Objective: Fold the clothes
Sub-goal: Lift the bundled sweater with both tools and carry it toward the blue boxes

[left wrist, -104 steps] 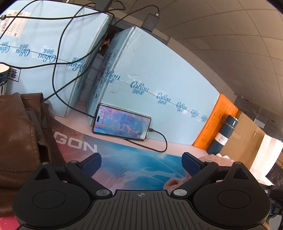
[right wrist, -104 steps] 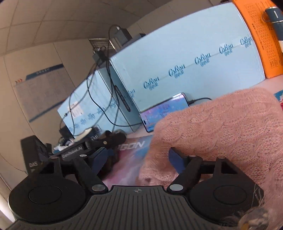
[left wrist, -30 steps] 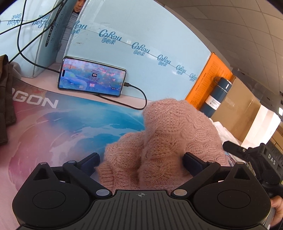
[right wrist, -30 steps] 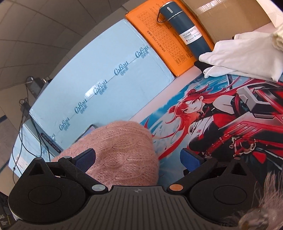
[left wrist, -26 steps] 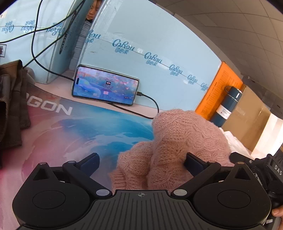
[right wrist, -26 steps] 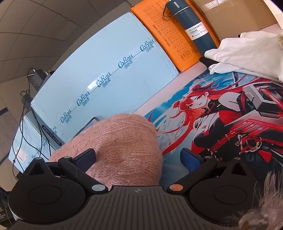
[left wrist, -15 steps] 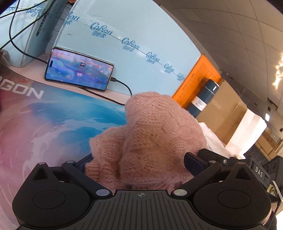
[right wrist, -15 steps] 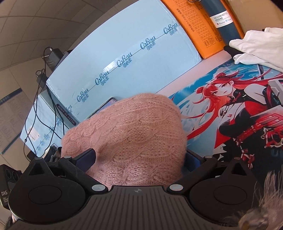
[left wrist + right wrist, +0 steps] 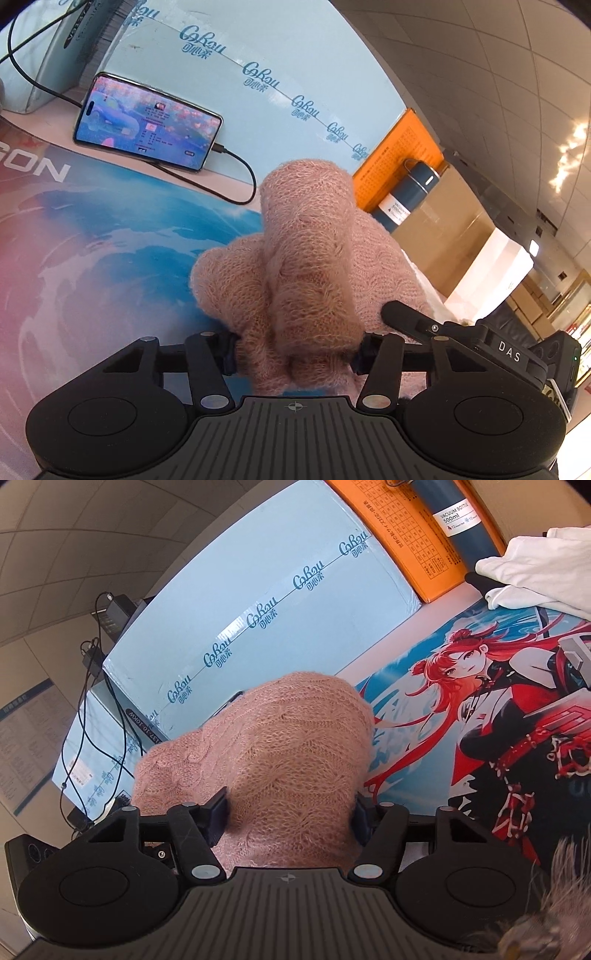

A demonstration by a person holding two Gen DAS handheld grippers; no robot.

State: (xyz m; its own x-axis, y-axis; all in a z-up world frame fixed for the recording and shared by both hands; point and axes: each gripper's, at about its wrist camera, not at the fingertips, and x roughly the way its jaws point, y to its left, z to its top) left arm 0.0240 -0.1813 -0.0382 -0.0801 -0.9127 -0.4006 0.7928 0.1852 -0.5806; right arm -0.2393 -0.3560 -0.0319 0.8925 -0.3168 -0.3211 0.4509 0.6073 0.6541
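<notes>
Covering the desk is a printed mat (image 9: 480,686) with a red-haired cartoon figure, and a pale blue box (image 9: 258,55) fills the upper left of the left wrist view. Bunched at frame centre on the mat sits the pink sweater (image 9: 306,266), fuzzy, cable-knit, humped into thick folds. Both the left gripper (image 9: 295,352) and the right gripper (image 9: 290,812) are pinching its near edge. A lit phone (image 9: 147,123) leans against the box.
</notes>
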